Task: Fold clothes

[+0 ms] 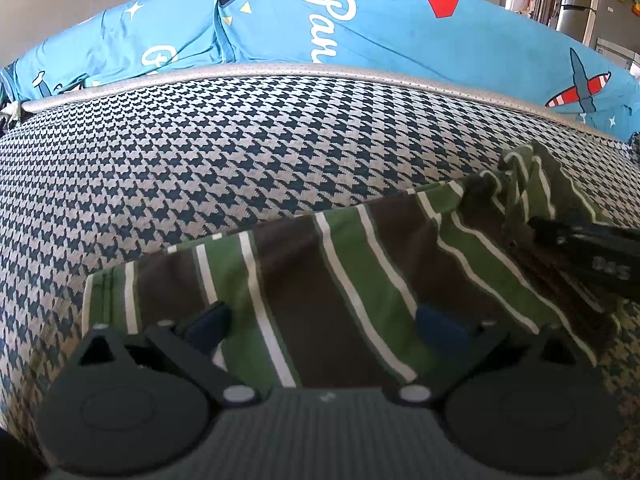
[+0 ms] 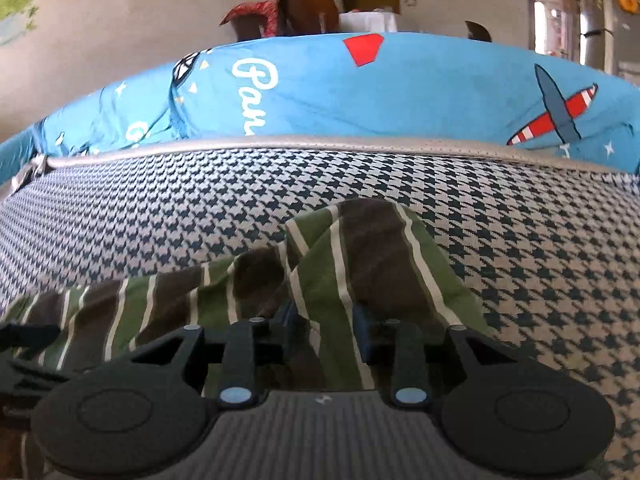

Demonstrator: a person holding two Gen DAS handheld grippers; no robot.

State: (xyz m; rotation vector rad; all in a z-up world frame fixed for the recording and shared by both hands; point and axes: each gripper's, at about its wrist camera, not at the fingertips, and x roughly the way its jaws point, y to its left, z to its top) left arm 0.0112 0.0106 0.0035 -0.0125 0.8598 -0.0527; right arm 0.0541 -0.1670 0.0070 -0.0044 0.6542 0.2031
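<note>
Left wrist view
My left gripper [image 1: 322, 326]: its jaws stood wide apart over the striped garment [image 1: 320, 280], with nothing between the blue pads [image 1: 440, 330].
Garment: green, brown and white stripes, lying on the houndstooth cushion [image 1: 240, 152]; its far edge ran up toward the right, where the cloth was bunched.
My right gripper [image 1: 592, 252]: seen only as a dark arm coming in from the right edge, at the bunched part of the garment; from here I could not tell how its jaws stood.
Background: a silver piping [image 1: 320, 70] edged the cushion, and a blue printed cover [image 1: 400, 32] rose behind it.

Right wrist view
My right gripper [image 2: 326, 330]: its jaws were drawn in close, pinching a raised fold of the striped garment [image 2: 360, 264] between the pads [image 2: 362, 330].
Garment: it peaked upward just beyond my fingers and spread flatter to the left over the houndstooth cushion [image 2: 540, 264].
My left gripper [image 2: 28, 336]: a dark part showed at the left edge, on the garment.
Background: the blue printed cover [image 2: 440, 92] behind the silver piping [image 2: 320, 144].
</note>
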